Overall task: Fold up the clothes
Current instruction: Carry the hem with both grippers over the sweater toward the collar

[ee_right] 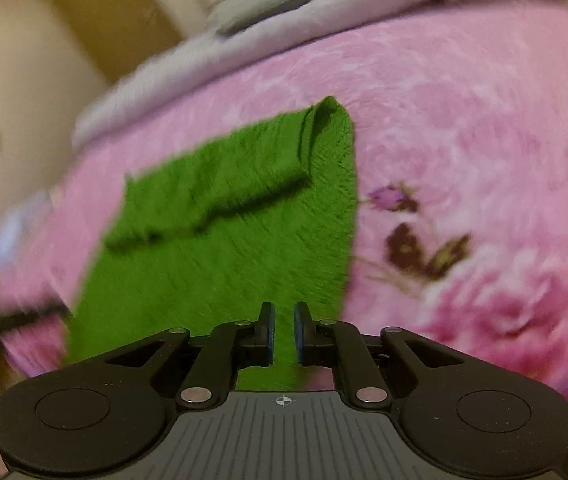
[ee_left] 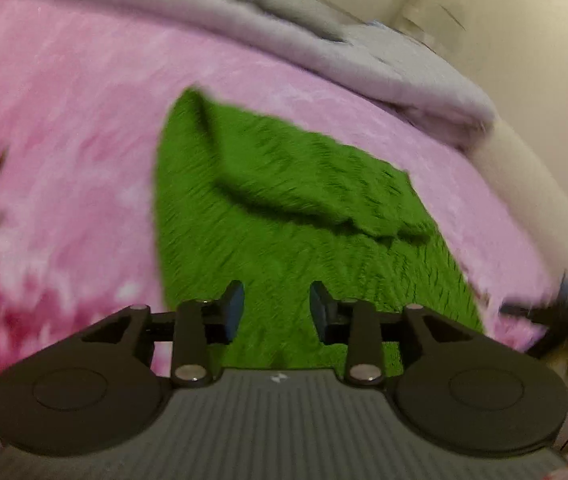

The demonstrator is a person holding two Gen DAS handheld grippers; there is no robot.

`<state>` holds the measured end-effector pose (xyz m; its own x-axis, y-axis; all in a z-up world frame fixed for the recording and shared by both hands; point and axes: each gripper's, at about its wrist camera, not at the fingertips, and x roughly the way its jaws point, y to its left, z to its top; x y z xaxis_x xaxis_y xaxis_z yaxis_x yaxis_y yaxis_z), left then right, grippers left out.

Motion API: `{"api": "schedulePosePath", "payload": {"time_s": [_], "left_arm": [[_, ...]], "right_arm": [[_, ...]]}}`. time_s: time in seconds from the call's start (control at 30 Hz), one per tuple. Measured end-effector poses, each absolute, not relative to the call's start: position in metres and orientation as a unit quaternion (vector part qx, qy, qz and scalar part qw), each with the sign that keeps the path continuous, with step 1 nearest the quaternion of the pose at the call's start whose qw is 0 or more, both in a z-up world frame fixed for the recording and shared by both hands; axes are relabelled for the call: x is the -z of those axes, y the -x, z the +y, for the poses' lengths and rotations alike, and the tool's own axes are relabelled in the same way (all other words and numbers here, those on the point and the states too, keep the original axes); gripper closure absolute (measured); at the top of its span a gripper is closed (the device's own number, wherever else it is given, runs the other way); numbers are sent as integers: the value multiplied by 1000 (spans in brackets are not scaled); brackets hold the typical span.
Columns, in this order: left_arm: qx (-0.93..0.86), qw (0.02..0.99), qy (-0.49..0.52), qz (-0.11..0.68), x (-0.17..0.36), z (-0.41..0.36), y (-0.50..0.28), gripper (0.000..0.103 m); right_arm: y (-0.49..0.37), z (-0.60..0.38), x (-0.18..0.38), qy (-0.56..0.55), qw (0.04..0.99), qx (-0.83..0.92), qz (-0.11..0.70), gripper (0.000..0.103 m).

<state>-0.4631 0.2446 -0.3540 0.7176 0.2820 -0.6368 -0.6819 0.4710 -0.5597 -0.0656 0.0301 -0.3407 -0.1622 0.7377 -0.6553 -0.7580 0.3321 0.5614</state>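
- Left wrist view: a green cloth (ee_left: 284,240) lies spread on a pink blanket (ee_left: 64,140) with flowers on it.
- The far part of the green cloth is folded back over itself, so a flap lies on top with a dark shadow under its edge.
- The left gripper (ee_left: 277,309) sits low over the near edge of the green cloth. Its two fingers stand apart, with green cloth showing in the gap. It holds nothing.
- Behind the pink blanket lies a pale grey blanket (ee_left: 324,52), bunched up along the far edge. A cream wall (ee_left: 524,40) is past that.
- Right wrist view: the same green cloth (ee_right: 224,260) lies on the pink blanket (ee_right: 464,120), a little to the left of the middle.
- The folded flap is at the far left side of the cloth, and one far corner sticks up in a small ridge.
- The right gripper (ee_right: 283,338) is over the near edge of the cloth. Its fingers are close together with a thin gap between them, and green cloth shows in that gap. I cannot tell if they pinch the cloth.
- A dark flower print (ee_right: 424,252) is on the pink blanket, to the right of the cloth.
- Both pictures are blurry.
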Motion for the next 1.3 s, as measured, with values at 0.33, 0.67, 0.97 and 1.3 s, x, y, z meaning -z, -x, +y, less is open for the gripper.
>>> {"api": "schedulePosePath", "payload": {"time_s": [0.33,0.67,0.97,1.3], "left_arm": [[-330,753,546,165,368,278,423,65],[-339,699,617,129,402,326,410,64],[-295,768,557,112,381,313,430,94],[-290,771,551,134,391,235,486,95]], "right_arm": [[25,92,377,-236,590,-482,604,43],[-3,163,398,-214,615,-455,608,44],[10,151,374,-185,653,-520,519,92],[59,46,379,-182,645,-517,532,93]]}}
